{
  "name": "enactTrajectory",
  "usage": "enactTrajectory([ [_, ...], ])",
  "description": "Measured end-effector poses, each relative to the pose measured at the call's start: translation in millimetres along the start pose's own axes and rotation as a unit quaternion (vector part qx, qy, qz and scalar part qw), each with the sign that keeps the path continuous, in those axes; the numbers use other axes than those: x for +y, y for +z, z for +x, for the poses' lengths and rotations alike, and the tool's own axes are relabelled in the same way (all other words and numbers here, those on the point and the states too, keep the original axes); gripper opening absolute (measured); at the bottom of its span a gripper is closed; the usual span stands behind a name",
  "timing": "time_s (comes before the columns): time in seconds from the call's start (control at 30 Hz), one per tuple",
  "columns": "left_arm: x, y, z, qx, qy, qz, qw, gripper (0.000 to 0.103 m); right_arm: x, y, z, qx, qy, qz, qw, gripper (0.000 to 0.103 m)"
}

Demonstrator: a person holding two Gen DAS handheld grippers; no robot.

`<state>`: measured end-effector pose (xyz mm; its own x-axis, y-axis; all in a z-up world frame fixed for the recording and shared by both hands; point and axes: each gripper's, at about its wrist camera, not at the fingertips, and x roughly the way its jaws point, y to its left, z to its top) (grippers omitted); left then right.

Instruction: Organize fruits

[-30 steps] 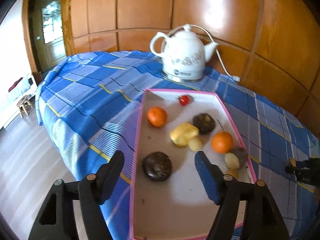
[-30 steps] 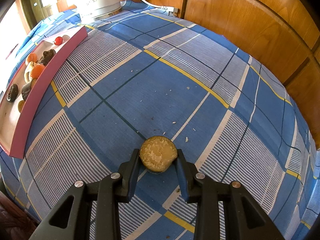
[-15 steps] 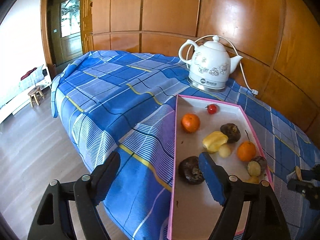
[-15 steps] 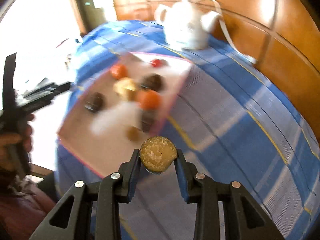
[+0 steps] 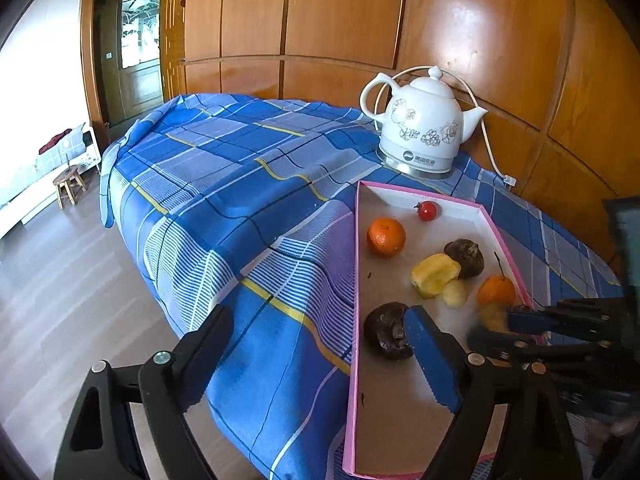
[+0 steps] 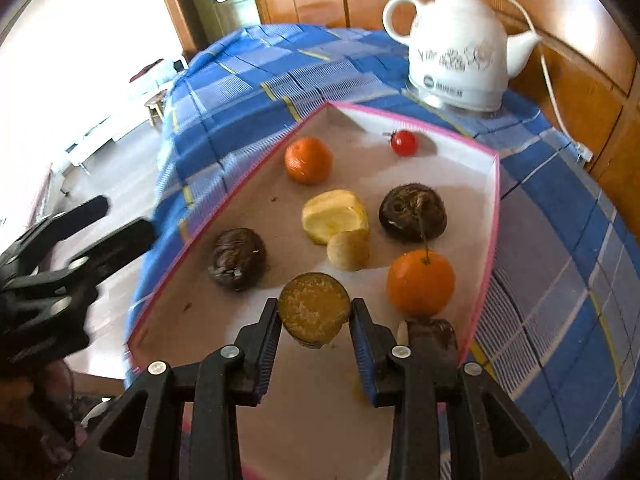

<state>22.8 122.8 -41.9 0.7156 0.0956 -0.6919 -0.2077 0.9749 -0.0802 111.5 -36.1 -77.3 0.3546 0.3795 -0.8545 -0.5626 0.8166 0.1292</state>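
I am carrying the halved fruit (image 6: 314, 310), cut face toward the lens, clamped between the right gripper (image 6: 314, 316) pads over the near end of the pink-rimmed tray (image 6: 486, 264), since the other fruits are gathering there; I am keeping the left gripper (image 5: 320, 356) spread wide and empty over the tablecloth (image 5: 224, 200) edge, clear of the drop; the kettle (image 6: 456, 44) logo is too blurred to read

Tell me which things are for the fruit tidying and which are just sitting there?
For the job:
- cut fruit half in the right gripper
- pink tray
- two oranges
- cherry tomato

Just lying about:
- white kettle
- blue checked cloth
- wooden stool
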Motion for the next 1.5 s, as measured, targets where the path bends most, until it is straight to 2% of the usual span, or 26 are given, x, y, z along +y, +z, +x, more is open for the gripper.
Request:
enactTrajectory([
  [0.13, -1, -3, 3, 0.004, -0.003, 0.000, 1.0000, 0.088, -7, -2, 6, 0.000, 0.005, 0.017, 1.000, 0.041],
  [0.37, -3, -2, 3, 0.002, -0.005, 0.001, 1.0000, 0.088, -10, -16, -26, -0.031, 0.022, 0.031, 0.999, 0.042],
  [0.43, -3, -2, 3, 0.003, -0.004, 0.001, 1.0000, 0.088, -8, -21, -32, -0.031, 0.045, 0.037, 0.998, 0.036],
  [0.47, -3, -2, 3, 0.004, -0.005, 0.001, 1.0000, 0.088, -6, -24, -32, -0.026, 0.062, 0.036, 0.997, 0.028],
  [0.57, -6, -2, 2, 0.002, -0.003, 0.002, 1.0000, 0.089, 6, -27, -24, -0.011, 0.078, 0.022, 0.997, 0.024],
  [0.9, -13, -4, -10, -0.009, -0.007, 0.013, 0.9998, 0.091, -6, -11, 1, -0.009, 0.055, 0.064, 0.996, 0.024],
  [1.23, -18, -5, -15, -0.013, -0.011, 0.016, 0.9997, 0.091, -2, -26, -9, -0.014, 0.048, 0.057, 0.997, 0.024],
  [1.5, -20, -6, -22, -0.021, -0.013, 0.017, 0.9995, 0.091, 7, -31, -30, -0.045, 0.019, 0.048, 0.998, 0.024],
])
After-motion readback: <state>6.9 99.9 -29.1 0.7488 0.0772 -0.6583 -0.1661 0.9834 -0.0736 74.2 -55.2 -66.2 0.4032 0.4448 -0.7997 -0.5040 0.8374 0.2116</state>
